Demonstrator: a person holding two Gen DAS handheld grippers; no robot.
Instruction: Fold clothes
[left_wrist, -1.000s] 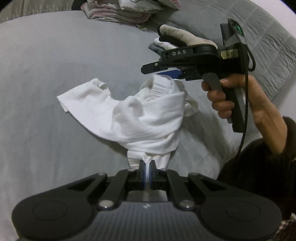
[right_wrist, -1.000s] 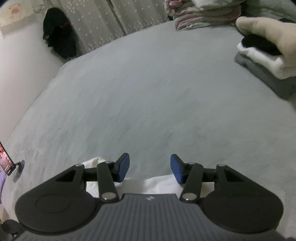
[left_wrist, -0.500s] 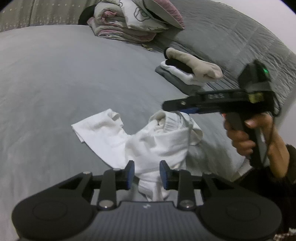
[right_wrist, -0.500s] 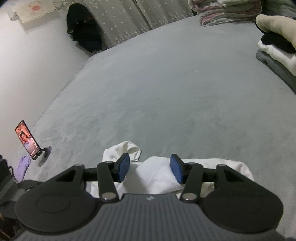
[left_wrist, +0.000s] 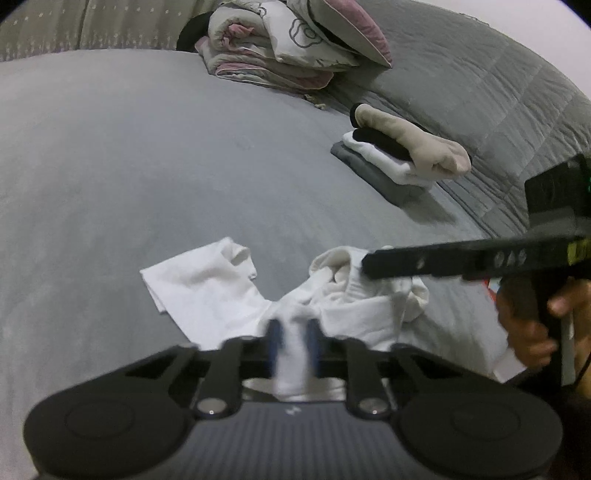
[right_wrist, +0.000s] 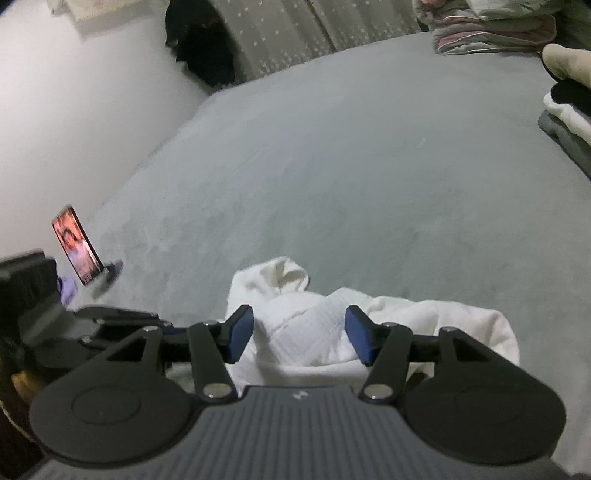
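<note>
A crumpled white garment (left_wrist: 221, 295) lies on the grey bed (left_wrist: 147, 166); it also shows in the right wrist view (right_wrist: 317, 332). My left gripper (left_wrist: 293, 347) is open, its blue pads on either side of a bunched fold of the white cloth, blurred by motion. My right gripper (right_wrist: 299, 334) is open just above the garment's heap, pads wide apart. The right gripper also shows in the left wrist view (left_wrist: 373, 264), over the garment's right side.
A stack of folded clothes (left_wrist: 399, 162) sits at the right of the bed. A pile of folded bedding (left_wrist: 288, 48) lies at the far end. A phone (right_wrist: 77, 251) stands propped at the bed's left edge. A wall lies to the left.
My left gripper has opened and let go of the garment's end, which now lies on the bed. My right gripper has lowered over the garment, staying open.
</note>
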